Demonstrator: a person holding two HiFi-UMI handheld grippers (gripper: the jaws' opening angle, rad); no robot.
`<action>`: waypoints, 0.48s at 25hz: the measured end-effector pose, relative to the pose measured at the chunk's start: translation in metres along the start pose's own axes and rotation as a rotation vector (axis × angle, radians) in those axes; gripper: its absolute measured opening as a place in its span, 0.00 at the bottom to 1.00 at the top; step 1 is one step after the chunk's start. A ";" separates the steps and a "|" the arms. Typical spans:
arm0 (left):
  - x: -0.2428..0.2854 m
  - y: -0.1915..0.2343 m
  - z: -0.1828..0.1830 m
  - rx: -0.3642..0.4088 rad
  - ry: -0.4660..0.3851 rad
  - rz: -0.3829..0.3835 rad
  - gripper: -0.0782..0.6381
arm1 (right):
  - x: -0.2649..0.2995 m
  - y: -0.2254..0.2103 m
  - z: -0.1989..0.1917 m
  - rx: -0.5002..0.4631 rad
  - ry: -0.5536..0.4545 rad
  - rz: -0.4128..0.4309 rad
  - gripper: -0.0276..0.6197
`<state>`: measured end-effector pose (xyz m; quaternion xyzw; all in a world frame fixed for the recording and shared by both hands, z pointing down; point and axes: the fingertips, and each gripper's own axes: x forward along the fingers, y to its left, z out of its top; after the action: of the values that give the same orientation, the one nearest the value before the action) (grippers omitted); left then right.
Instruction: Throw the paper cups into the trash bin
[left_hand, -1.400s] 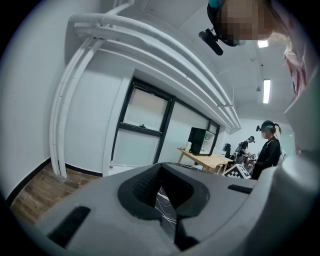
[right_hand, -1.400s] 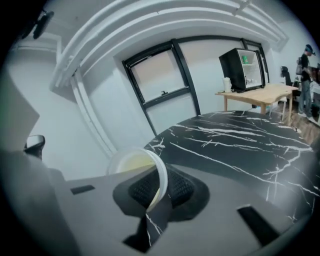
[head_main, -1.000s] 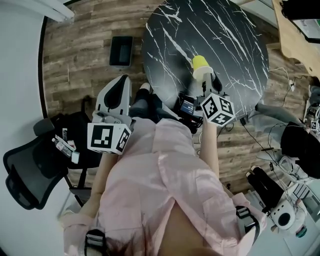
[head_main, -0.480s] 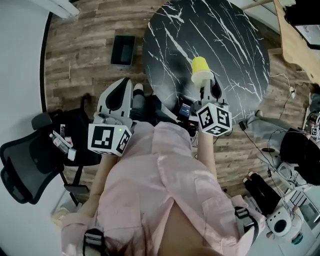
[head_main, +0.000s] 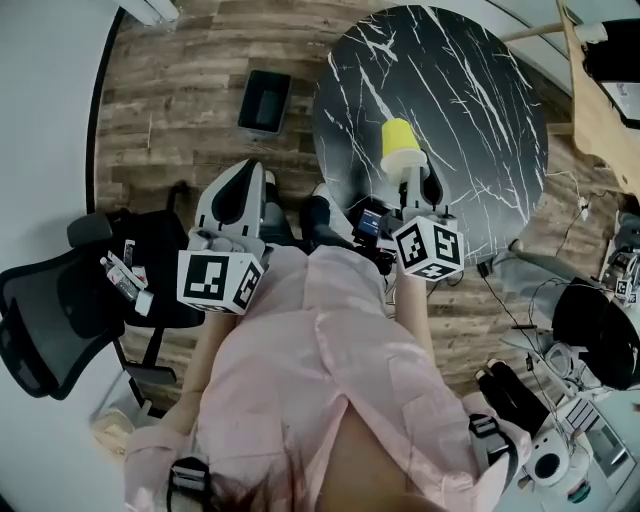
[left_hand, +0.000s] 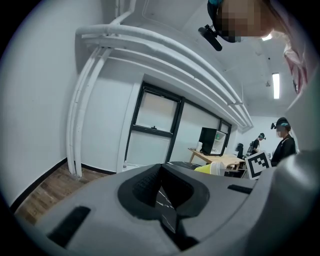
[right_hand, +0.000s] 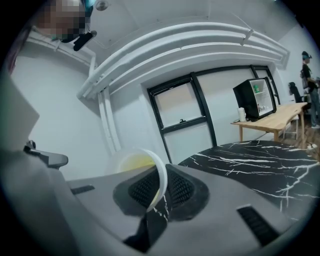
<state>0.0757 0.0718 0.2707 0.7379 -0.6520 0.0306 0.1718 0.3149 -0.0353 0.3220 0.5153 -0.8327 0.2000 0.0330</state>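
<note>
My right gripper (head_main: 412, 178) is shut on the rim of a yellow paper cup (head_main: 400, 145), held above the near edge of the round black marble table (head_main: 470, 90). In the right gripper view the cup (right_hand: 136, 166) tilts leftward, its white rim pinched between the pads of my right gripper (right_hand: 159, 192). The black trash bin (head_main: 265, 102) stands on the wooden floor, left of the table and beyond my left gripper (head_main: 240, 188). That left gripper (left_hand: 162, 192) is shut with nothing in it. The left gripper view also catches the cup (left_hand: 212, 169) off to the right.
A black office chair (head_main: 50, 320) and a small stand with bottles (head_main: 125, 280) are at the left by the white wall. A wooden desk (head_main: 600, 110) is at the upper right. Cables and equipment (head_main: 590, 340) crowd the floor on the right.
The view has swung, so the bin and table now lie further right in the picture. The right gripper still holds the cup over the table's near edge; the left gripper has barely moved.
</note>
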 end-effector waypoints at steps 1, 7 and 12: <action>-0.003 0.008 0.001 -0.002 -0.002 0.004 0.13 | 0.002 0.008 0.000 -0.001 -0.002 0.001 0.12; -0.017 0.057 0.016 -0.006 -0.019 0.002 0.13 | 0.013 0.063 0.000 -0.017 -0.019 0.006 0.12; -0.027 0.096 0.030 -0.001 -0.043 -0.014 0.13 | 0.023 0.101 0.003 -0.035 -0.047 0.004 0.12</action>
<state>-0.0267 0.0795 0.2555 0.7427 -0.6505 0.0131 0.1583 0.2168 -0.0169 0.2954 0.5175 -0.8377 0.1731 0.0221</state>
